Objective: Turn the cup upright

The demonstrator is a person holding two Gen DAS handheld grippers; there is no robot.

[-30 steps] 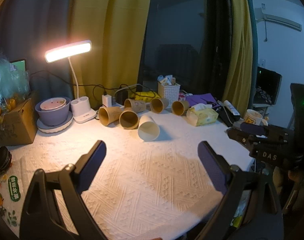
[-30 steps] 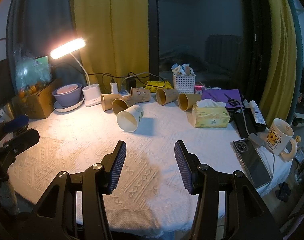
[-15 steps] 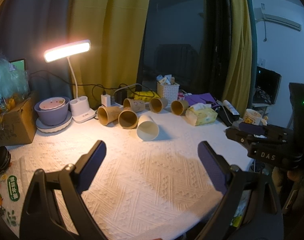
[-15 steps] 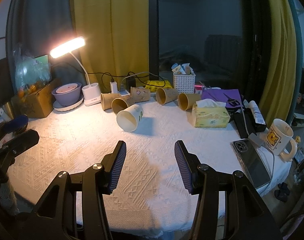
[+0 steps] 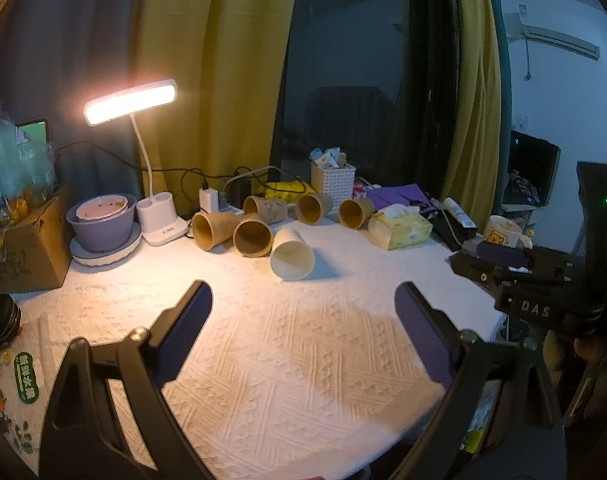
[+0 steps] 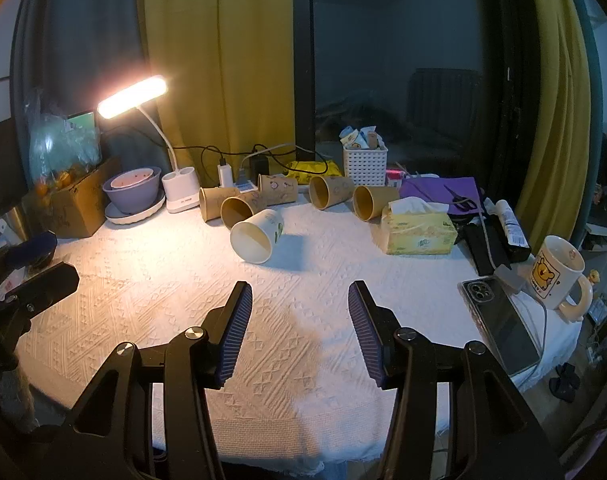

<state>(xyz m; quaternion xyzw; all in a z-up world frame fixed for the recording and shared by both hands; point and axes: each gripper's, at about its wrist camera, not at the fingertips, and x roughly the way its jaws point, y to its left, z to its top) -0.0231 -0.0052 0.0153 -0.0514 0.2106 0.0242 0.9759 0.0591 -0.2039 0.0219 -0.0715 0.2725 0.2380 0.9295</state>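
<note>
A white paper cup (image 5: 292,255) lies on its side on the white tablecloth, mouth toward me; it also shows in the right wrist view (image 6: 256,236). Behind it several brown paper cups (image 5: 252,235) (image 6: 330,192) lie on their sides in a row. My left gripper (image 5: 303,300) is open and empty, above the cloth well short of the white cup. My right gripper (image 6: 299,300) is open and empty, also short of the cup. The right gripper shows at the right of the left wrist view (image 5: 507,268), and the left gripper at the left of the right wrist view (image 6: 31,276).
A lit desk lamp (image 6: 179,196), a purple bowl (image 6: 133,186) and a cardboard box (image 6: 69,208) stand at back left. A tissue box (image 6: 419,232), white basket (image 6: 365,166), phone (image 6: 501,322) and yellow mug (image 6: 555,276) are on the right. The table edge is near me.
Both views have shifted only slightly; the left gripper drifted a little. Both grippers stay open and the cups have not moved.
</note>
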